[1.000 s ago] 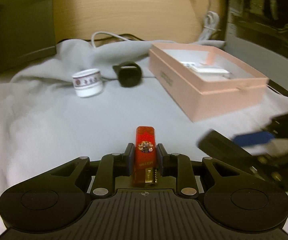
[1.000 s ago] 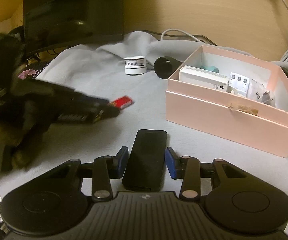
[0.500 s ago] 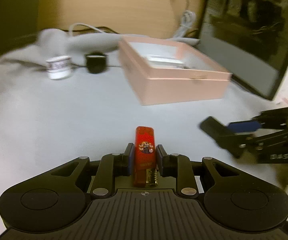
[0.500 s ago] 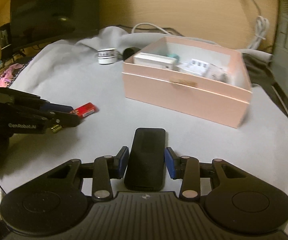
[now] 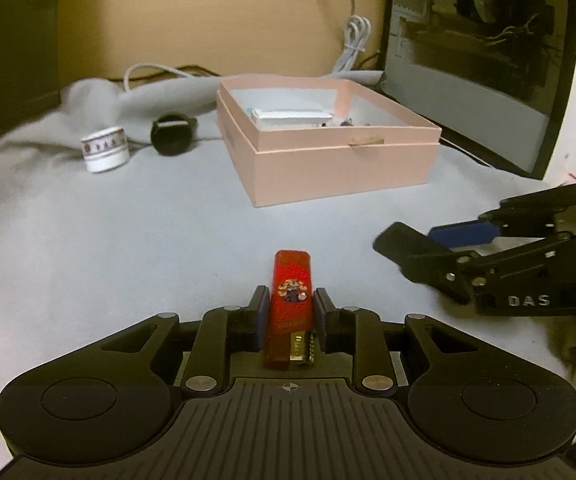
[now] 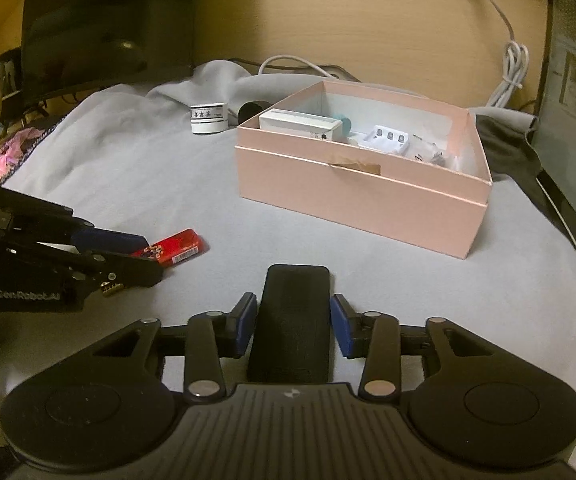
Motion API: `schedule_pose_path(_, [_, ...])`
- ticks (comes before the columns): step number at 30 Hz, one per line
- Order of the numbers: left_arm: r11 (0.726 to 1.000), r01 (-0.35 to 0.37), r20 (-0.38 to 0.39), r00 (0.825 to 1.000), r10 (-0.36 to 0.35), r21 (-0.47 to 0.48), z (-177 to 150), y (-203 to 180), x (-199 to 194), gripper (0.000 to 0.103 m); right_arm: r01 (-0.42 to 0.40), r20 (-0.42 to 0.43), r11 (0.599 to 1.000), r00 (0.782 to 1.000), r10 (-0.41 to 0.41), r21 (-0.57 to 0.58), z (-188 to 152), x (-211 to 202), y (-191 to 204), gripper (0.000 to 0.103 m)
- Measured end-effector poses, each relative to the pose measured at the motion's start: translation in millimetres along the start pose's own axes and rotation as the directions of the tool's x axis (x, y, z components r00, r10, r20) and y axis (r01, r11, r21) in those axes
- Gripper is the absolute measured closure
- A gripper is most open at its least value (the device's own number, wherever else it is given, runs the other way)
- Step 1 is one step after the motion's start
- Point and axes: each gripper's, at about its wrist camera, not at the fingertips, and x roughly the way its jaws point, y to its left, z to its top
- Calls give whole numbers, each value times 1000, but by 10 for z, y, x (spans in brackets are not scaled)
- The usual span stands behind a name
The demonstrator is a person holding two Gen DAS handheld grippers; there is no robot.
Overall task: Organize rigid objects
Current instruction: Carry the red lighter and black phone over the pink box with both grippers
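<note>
A: Why is the left hand-held gripper (image 5: 290,316) carrying that red lighter (image 5: 291,300) lengthwise?

B: Its pads are clamped on the lighter's two long sides, so the free end sticks out toward twelve o'clock, over the grey cloth (image 5: 128,248) on the bench. My guess is that this lets the end go into the pink box (image 5: 340,172) first.

A: And the right hand-held gripper (image 6: 293,320)?

B: It has the same hold. It is closed on a flat black case (image 6: 292,320), which lies along the fingers and points at the box, up at one o'clock in the right wrist view.

A: What is already in the box?

B: It has no lid on. Inside are a long white carton (image 6: 302,126) against the far-left wall, something teal (image 6: 346,123) behind it, a white tray with three round cells (image 6: 386,141), and small metal bits at the right that are too small to name.

A: Is anything left outside?

B: A small white jar (image 5: 105,154) and a black round thing (image 5: 172,139) sit at ten and eleven o'clock in the left wrist view, well apart from the box. Both look likely to be next for sorting.
</note>
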Motion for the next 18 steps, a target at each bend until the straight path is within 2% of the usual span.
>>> schedule_pose_path(2, [999,-21,17,1000,20,39,-42,-69,-27,76,-17,-2,1000,1000,17,-10,-15,-56,-16,65])
schedule_pose_path(8, [997,44,16,999,-45,61,-5,-117,-129,77,-19,46,999,999,18,26,-17,-496,-267,65])
schedule_pose_path(12, [995,35,104,994,-45,96,298,-160,-267,77,38,143,998,989,-45,56,49,-927,-517,65])
schedule_pose_path(14, [993,20,177,983,-42,120,567,-174,-356,77,70,190,995,978,-81,67,74,-1105,-600,65])
schedule_pose_path(18, [992,-5,340,940,-37,123,1259,-195,-406,76,99,264,991,957,-121,95,97,-1353,-726,65])
